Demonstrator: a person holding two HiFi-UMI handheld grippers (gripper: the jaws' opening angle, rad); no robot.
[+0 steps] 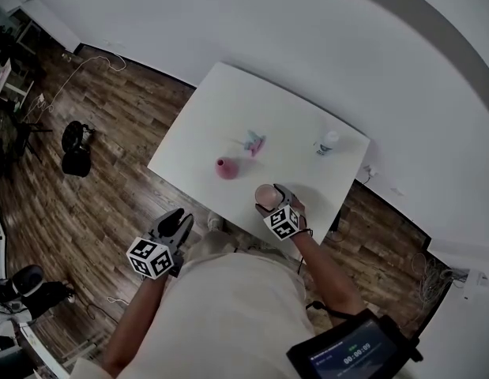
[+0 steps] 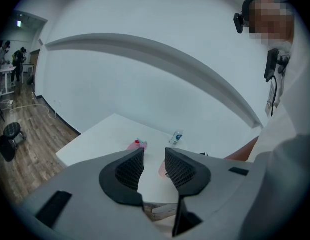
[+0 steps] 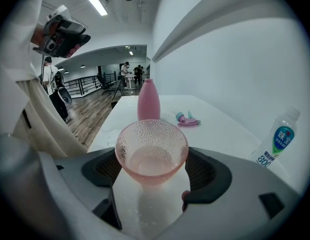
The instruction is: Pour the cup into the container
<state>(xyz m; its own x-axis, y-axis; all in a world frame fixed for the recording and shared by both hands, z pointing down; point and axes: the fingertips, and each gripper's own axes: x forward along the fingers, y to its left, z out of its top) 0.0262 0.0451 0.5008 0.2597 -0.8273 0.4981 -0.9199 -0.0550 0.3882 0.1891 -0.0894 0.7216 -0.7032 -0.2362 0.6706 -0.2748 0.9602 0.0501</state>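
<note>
Your right gripper [image 3: 151, 170] pinches the pink cup [image 3: 151, 151]; only its view shows liquid low inside. The pink container [image 3: 148, 100] stands at 12 o'clock. The head view places your left gripper [image 1: 174, 226], jaws spread and empty, off the table [image 1: 228, 101].

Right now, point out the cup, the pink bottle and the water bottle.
cup [image 3: 151, 168]: right gripper view, front wall.
pink bottle [image 3: 148, 104]: right gripper view, body.
water bottle [image 3: 281, 138]: right gripper view, label.

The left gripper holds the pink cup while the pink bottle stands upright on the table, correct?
No: the right gripper holds the cup, as the right gripper view shows; the left gripper is open and empty. The bottle does stand upright on the table.
</note>
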